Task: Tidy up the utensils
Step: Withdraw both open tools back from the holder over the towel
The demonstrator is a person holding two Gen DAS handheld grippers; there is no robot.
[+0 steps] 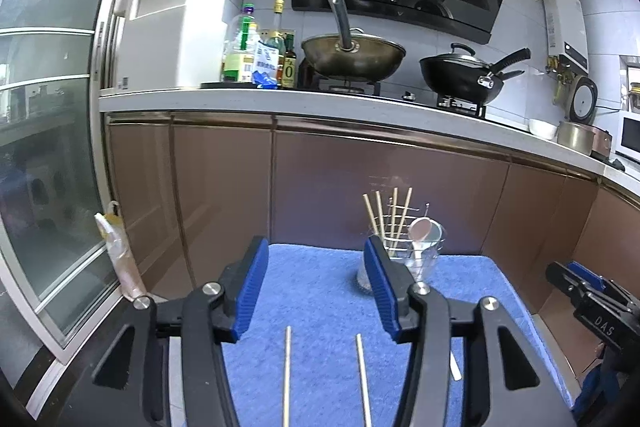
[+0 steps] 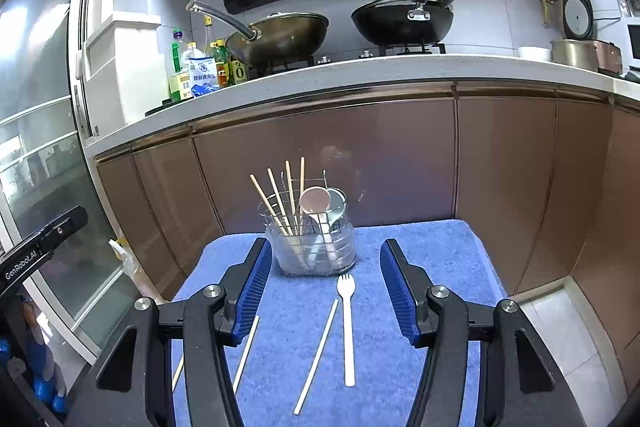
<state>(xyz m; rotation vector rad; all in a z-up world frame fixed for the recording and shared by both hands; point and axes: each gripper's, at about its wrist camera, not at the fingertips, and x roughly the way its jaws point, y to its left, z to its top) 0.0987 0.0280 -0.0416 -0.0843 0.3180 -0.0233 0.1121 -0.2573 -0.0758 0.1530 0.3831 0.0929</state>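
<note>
A clear utensil holder [image 2: 316,247] stands at the far side of the blue towel [image 2: 440,259]; it holds several wooden chopsticks and two spoons, and it also shows in the left wrist view [image 1: 416,259]. A white plastic fork [image 2: 347,327] and two loose chopsticks [image 2: 316,351] [image 2: 246,353] lie on the towel in front of it. In the left wrist view two chopsticks [image 1: 286,375] [image 1: 363,379] lie between my fingers. My left gripper [image 1: 316,287] is open and empty above them. My right gripper [image 2: 324,287] is open and empty above the fork.
The towel covers a small table in front of brown kitchen cabinets [image 2: 360,155]. The counter above carries two woks [image 2: 280,35] [image 2: 404,19], oil bottles [image 2: 188,71] and a rice cooker [image 2: 576,15]. A glass sliding door [image 1: 48,147] stands at the left.
</note>
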